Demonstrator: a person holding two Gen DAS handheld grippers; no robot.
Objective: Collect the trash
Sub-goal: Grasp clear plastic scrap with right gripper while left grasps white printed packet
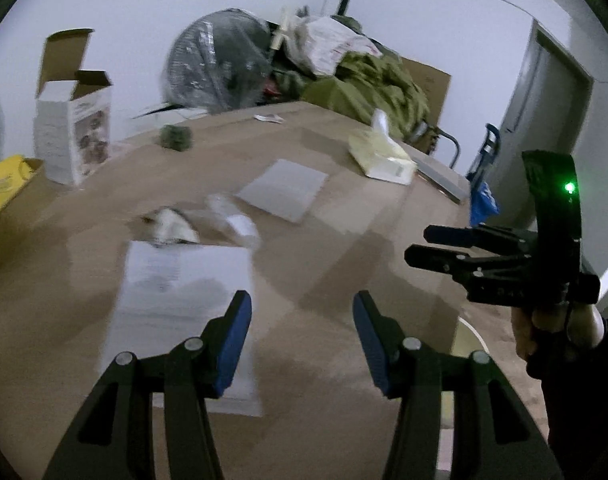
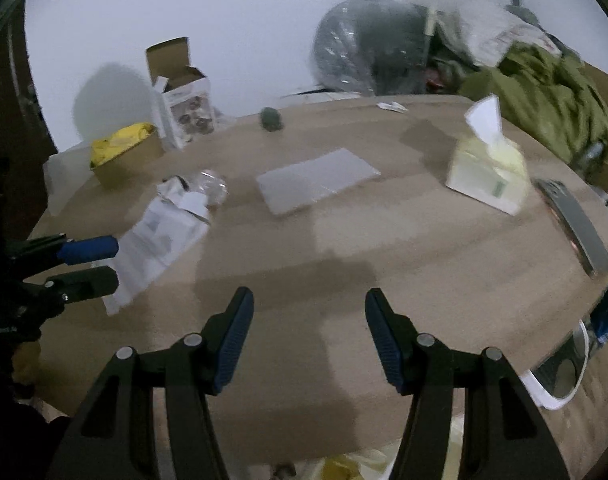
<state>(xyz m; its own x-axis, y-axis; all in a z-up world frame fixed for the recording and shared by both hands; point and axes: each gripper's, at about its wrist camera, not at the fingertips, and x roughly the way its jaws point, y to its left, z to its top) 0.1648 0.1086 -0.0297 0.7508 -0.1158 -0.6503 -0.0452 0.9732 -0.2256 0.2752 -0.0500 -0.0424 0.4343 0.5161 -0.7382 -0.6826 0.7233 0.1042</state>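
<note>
Litter lies on a brown table point(image 2: 344, 248): a printed paper sheet point(image 1: 184, 300) point(image 2: 156, 240), a crumpled wrapper point(image 1: 172, 228) point(image 2: 180, 192), clear plastic point(image 1: 232, 216) point(image 2: 212, 186), a small white wrapper point(image 1: 268, 118) point(image 2: 392, 106) and a small green lump point(image 1: 176, 136) point(image 2: 271, 119). My left gripper point(image 1: 302, 298) point(image 2: 116, 263) hovers open over the near edge of the paper sheet, holding nothing. To its right, my right gripper point(image 2: 309, 296) point(image 1: 418, 244) is open above bare table, a hand gripping its handle.
A grey flat sheet point(image 2: 316, 184) lies mid-table, a tissue box point(image 2: 488, 172) to the right, a grey phone-like slab point(image 2: 576, 224) at the right edge. An open white carton point(image 2: 184, 108) and yellow bag point(image 2: 124, 148) stand far left. A wrapped fan point(image 2: 364, 52) and green cloth point(image 2: 544, 88) are behind. A white bin rim point(image 2: 564, 368) is lower right.
</note>
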